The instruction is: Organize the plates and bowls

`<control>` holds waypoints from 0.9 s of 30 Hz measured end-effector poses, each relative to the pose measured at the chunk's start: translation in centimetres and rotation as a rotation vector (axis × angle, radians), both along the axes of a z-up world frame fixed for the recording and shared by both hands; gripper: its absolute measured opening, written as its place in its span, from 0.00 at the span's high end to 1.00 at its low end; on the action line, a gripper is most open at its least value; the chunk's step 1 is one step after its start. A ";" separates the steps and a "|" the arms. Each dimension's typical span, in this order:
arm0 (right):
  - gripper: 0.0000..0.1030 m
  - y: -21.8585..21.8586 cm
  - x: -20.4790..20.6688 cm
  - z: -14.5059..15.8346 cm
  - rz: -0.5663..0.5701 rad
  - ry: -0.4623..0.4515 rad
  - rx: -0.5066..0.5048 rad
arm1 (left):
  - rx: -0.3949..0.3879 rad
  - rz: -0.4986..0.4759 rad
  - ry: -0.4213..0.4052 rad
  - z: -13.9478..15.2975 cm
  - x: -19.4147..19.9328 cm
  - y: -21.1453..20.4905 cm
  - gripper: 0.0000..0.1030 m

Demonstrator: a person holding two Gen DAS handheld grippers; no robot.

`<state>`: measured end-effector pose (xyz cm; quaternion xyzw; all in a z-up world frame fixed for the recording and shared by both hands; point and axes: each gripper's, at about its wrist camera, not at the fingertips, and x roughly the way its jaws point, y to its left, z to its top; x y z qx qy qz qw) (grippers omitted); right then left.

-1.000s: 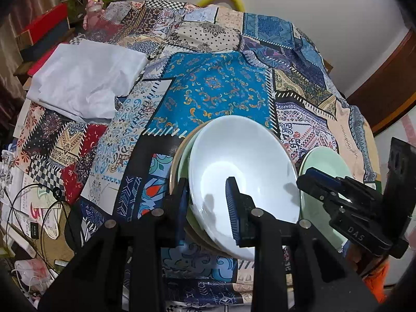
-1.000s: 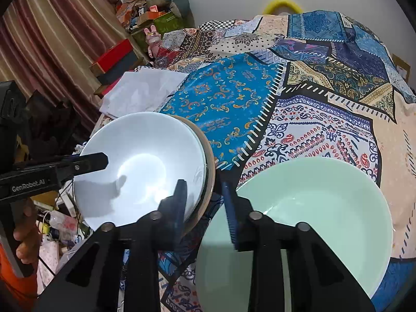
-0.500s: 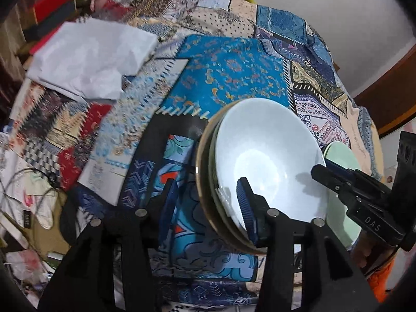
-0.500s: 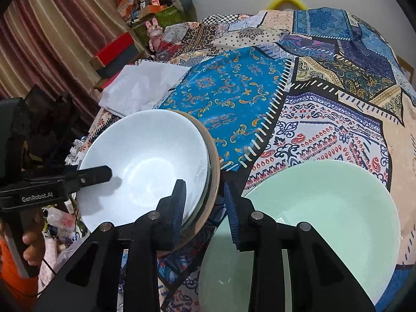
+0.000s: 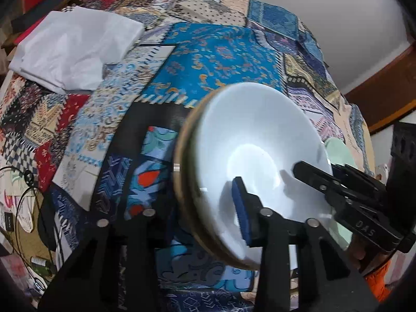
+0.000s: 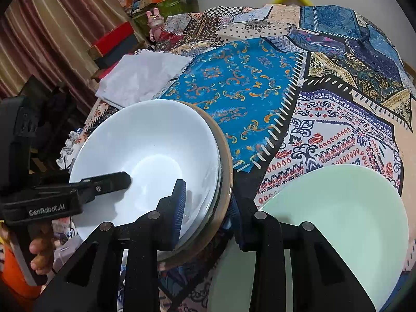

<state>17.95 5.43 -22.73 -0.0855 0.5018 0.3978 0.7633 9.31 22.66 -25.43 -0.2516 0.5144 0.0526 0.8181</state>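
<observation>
While both grippers work at one stack, we note a table under a patchwork cloth [image 6: 260, 98], a folded white cloth [image 5: 75, 52] toward its far left, striped curtains [image 6: 52, 33] and a plain white wall [image 5: 338, 13] behind. The white bowl [image 6: 148, 161] sits nested in a tan-rimmed plate [image 6: 226, 171]; a mint-green bowl [image 6: 343, 223] lies just beside. Left gripper [image 5: 208, 208]: jaws closing, straddling the stack's rim; contact unclear. Right gripper [image 6: 208, 208]: jaws opening, rim between them.
</observation>
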 end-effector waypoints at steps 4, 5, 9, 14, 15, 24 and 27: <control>0.72 -0.2 0.1 0.0 -0.012 0.001 0.006 | 0.022 0.013 0.003 0.2 0.0 -0.3 0.63; 0.73 -0.3 0.2 0.0 -0.016 0.007 0.012 | 0.031 0.017 0.003 0.3 0.0 -0.4 0.63; 0.74 -0.3 0.2 0.0 -0.029 -0.001 0.011 | 0.096 0.011 0.007 1.0 0.0 -1.4 0.63; 0.74 -0.9 0.3 0.4 -0.045 0.025 0.041 | 0.098 0.023 0.011 1.6 0.1 -1.3 0.63; 0.74 -1.0 0.2 0.6 -0.046 0.020 0.044 | 0.107 0.024 0.005 1.9 0.1 -1.5 0.63; 0.74 -3.1 -0.2 3.9 -0.087 -0.032 0.108 | 0.139 0.004 -0.062 5.5 0.2 -3.1 0.63; 0.74 -4.5 -0.3 5.3 -0.104 -0.060 0.128 | 0.145 -0.010 -0.092 7.0 0.4 -4.3 0.63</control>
